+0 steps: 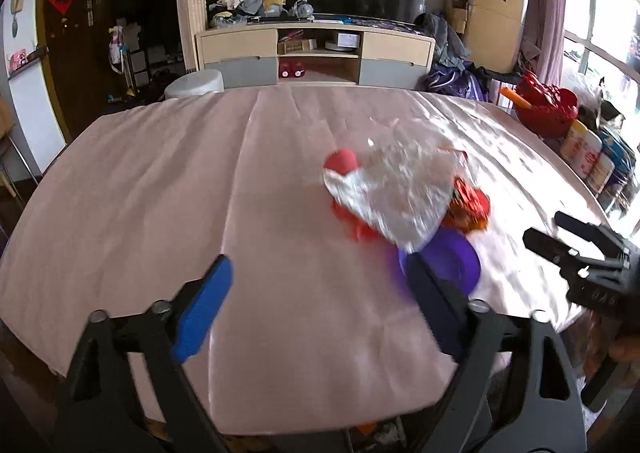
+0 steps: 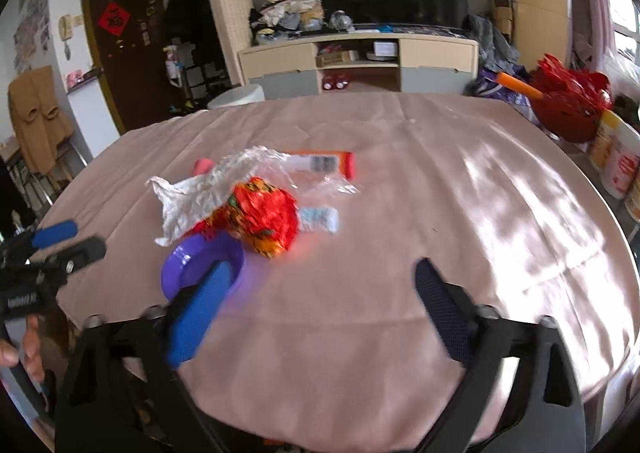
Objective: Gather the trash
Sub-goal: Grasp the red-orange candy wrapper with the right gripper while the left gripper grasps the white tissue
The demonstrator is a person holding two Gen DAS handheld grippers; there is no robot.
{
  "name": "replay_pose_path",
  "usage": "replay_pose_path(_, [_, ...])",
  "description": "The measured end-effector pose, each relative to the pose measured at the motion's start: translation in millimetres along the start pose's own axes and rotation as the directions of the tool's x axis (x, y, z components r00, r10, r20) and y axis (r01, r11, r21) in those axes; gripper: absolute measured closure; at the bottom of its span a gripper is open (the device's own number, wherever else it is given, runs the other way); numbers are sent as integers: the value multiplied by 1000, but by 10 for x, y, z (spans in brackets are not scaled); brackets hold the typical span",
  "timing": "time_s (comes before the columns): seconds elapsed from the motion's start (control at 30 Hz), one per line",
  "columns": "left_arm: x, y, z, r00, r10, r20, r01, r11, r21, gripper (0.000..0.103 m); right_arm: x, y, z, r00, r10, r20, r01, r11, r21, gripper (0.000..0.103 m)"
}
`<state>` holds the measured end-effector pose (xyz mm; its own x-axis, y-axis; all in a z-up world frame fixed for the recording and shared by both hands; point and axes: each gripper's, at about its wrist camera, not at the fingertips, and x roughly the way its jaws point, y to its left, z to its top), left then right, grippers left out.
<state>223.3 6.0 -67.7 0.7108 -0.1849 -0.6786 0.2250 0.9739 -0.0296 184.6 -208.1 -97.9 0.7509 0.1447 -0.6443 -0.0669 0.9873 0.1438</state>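
Note:
A trash pile lies on the pink-clothed table point(image 1: 160, 193) point(image 2: 460, 193): a crumpled silver wrapper point(image 1: 396, 189) point(image 2: 188, 201), a red-orange foil wrapper point(image 1: 468, 205) point(image 2: 268, 217), an orange-and-white packet point(image 2: 320, 163), a small pale blue packet point(image 2: 320, 219) and a pink round piece point(image 1: 340, 163). A purple bowl point(image 1: 448, 257) point(image 2: 192, 257) sits at the pile's near side. My left gripper point(image 1: 316, 265) hovers open short of the pile, its right finger in front of the bowl. My right gripper point(image 2: 324, 269) is open too, nothing between its fingers, the bowl behind its left finger.
A red basket point(image 1: 548, 109) point(image 2: 572, 109) and several canisters point(image 1: 588, 157) point(image 2: 616, 161) stand beyond the table's right edge. A TV stand point(image 1: 316, 49) and a white stool point(image 1: 196, 83) are behind the table. A hand point(image 2: 28, 349) holds the left gripper.

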Motion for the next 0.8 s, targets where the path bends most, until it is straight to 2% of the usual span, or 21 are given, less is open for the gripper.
replay_pose_path(0.07, [80,14,78,1000,-4,-12,4,1000,-2,42,99,47,14,1000,20,-21,-21,1000,-9,40])
replay_pose_path(0.13, [174,10,153,1000,-9,-27,9,1000,1,47,167,100,22,999,33,-30,-34,999,-25,45])
replay_pose_path(0.37, [405,-59,303,999,-7,-46,8,1000,18,46,258,245,104,999,42,-24,-44,997,-62,45])
replay_pose_path(0.6, [674,-45,454,997,-17,-76,18,1000,15,45,374,352,175,999,19,-28,-22,993,-115,45])
replay_pose_path(0.63, [695,-55,462,997,-19,-78,21,1000,20,48,398,362,179,999,21,-34,-25,993,-118,45])
replay_pose_path(0.73, [743,-103,472,995,-33,-96,36,999,28,70,455,378,182,999,17,-47,-23,992,-126,45])
replay_pose_path(0.77, [754,-114,479,994,-36,-99,39,999,31,79,467,380,180,999,18,-50,-25,992,-127,48])
replay_pose_path(0.8, [759,-120,483,994,-38,-101,42,999,32,82,478,379,181,998,23,-52,-29,992,-126,50])
